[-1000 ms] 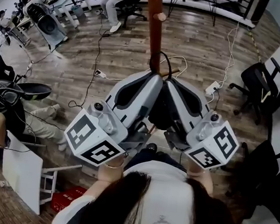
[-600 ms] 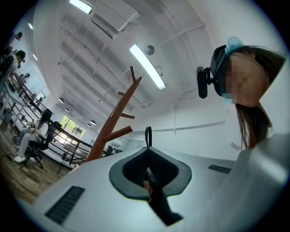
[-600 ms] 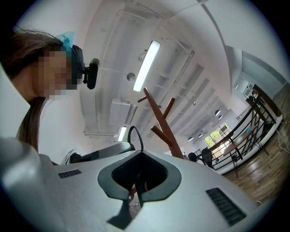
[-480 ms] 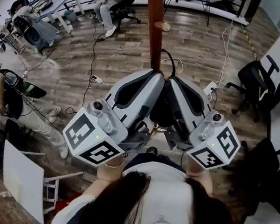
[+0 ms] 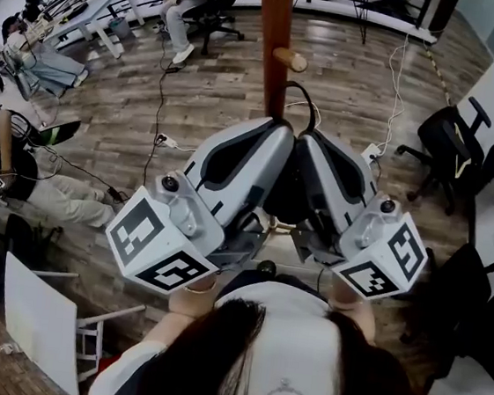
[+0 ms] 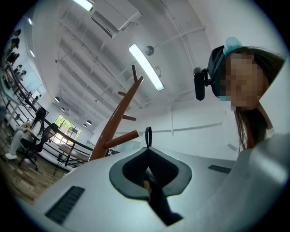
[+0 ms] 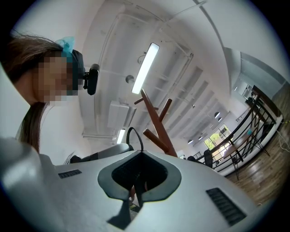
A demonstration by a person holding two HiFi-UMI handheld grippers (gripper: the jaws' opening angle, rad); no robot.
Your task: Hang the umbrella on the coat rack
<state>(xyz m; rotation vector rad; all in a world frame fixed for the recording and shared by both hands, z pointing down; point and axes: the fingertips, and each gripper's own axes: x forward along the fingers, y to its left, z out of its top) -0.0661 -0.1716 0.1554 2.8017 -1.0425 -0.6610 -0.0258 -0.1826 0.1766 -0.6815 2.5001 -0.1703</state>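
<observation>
**Umbrella raised to the rack, loop just short of a peg**

The left gripper point(image 6: 148, 148) points upward, its jaws closed narrow on the dark umbrella point(image 5: 285, 192), which sits wedged between the two grippers. They seem to press side by side so that the load is shared and steady. The strap loop point(image 5: 301, 97) stands free above the jaw tips, presumably left clear to catch on something. The right gripper point(image 7: 138, 152) is likewise clamped on the umbrella, jaws nearly together. Just beyond stands the rack point(image 5: 272, 36). Its nearest peg point(image 5: 291, 61) is close to the loop but not yet through it.
</observation>
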